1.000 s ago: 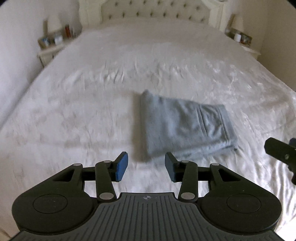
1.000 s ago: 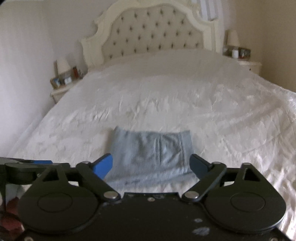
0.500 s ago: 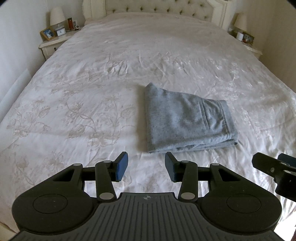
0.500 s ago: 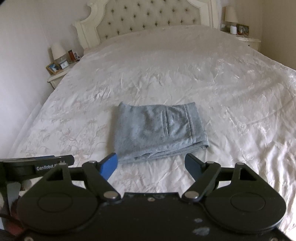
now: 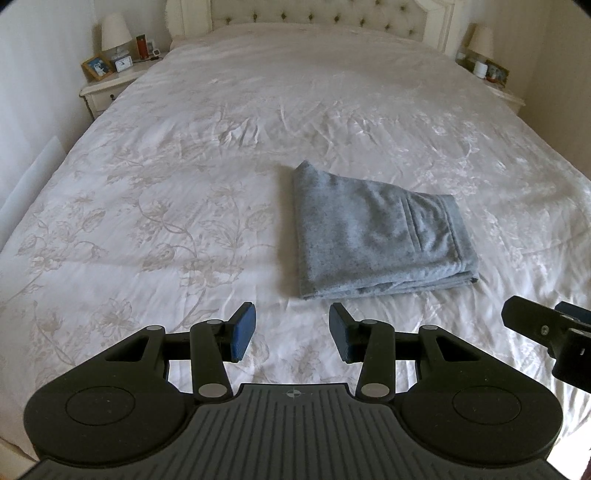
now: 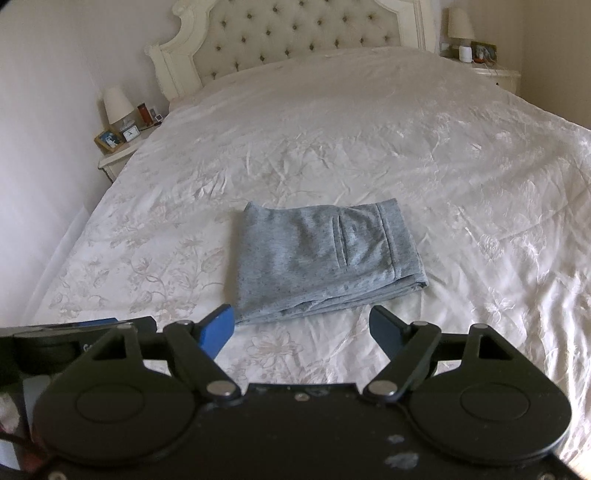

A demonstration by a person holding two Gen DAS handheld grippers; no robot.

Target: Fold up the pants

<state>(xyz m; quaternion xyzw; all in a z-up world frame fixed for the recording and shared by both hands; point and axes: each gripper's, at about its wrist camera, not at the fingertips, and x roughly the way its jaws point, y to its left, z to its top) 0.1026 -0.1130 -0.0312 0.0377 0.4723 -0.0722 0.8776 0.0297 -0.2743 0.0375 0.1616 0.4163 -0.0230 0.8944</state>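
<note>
The grey pants lie folded into a compact rectangle on the white bed, with the pocket seam and waistband on top; they also show in the right wrist view. My left gripper is open and empty, held back from the near edge of the pants, above the bed. My right gripper is open and empty, also just short of the pants' near edge. Part of the right gripper shows at the right edge of the left wrist view.
The bed has a tufted headboard. A nightstand with a lamp, photo frame and clock stands at the left. Another nightstand with a lamp stands at the right. A wall runs along the left side of the bed.
Both grippers have drawn back and risen, so the pants sit farther away and more of the bed shows. The pants have not moved. Both grippers stay open.
</note>
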